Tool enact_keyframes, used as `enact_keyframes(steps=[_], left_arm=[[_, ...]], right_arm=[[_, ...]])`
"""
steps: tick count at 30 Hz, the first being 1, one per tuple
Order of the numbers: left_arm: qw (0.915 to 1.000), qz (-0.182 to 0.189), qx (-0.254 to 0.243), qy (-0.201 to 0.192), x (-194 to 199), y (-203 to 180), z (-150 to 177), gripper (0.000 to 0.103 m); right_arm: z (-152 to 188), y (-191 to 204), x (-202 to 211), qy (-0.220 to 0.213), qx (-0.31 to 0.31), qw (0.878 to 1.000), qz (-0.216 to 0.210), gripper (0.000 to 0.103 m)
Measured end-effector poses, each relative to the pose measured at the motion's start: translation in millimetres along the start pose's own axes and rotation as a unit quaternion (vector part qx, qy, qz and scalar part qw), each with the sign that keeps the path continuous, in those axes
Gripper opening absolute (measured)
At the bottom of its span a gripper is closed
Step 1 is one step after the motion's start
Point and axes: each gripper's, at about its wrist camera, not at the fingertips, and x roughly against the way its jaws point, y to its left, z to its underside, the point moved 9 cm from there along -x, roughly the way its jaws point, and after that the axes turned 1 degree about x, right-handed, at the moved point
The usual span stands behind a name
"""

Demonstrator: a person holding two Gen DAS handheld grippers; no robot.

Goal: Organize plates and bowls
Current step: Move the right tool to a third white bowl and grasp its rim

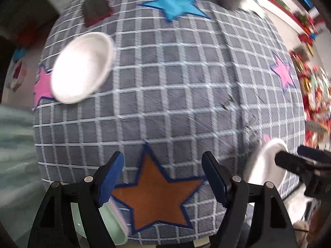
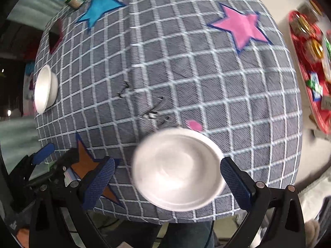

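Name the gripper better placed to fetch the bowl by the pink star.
Left. The left gripper is open and empty, on that bowl's side; the right gripper hangs over the other bowl.

1. The desk point(image 2: 186, 66) wears a grey cloth with a white grid.
2. Sewn-on stars: a blue star point(image 2: 101, 6) at eleven o'clock, a pink star point(image 2: 242, 25) at one, an orange star point(image 1: 157, 192) with a navy outline.
3. Both bowls, the near bowl point(image 2: 178, 169) and the far bowl point(image 2: 44, 88), are plain white.
4. The jaws carry blue pads on black frames.
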Motion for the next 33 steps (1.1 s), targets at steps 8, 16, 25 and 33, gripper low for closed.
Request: enact_keyframes(steps=[8, 16, 25, 33], left_arm=[[0.9945, -0.030, 0.094, -0.033, -0.5, 76.6, -48.9, 0.081], [0.9850, -0.071, 0.150, -0.047, -15.9, 141.3, -89.6, 0.081], [0.9803, -0.088, 0.174, -0.032, -49.3, 192.6, -115.5, 0.081], [0.9856, -0.088, 0.143, -0.016, -81.2, 195.1, -129.2, 0.081]], right_arm=[[-28.3, 64.2, -5.4, 0.005, 0.071, 0.997, 0.001, 0.103], [-70.5, 140.2, -19.2, 0.000, 0.128, 0.992, -0.006, 0.103], [-115.7, 209.7, -54.8, 0.000, 0.155, 0.988, -0.006, 0.103], [-137.1, 234.9, -86.0, -0.013, 0.168, 0.986, 0.014, 0.103]])
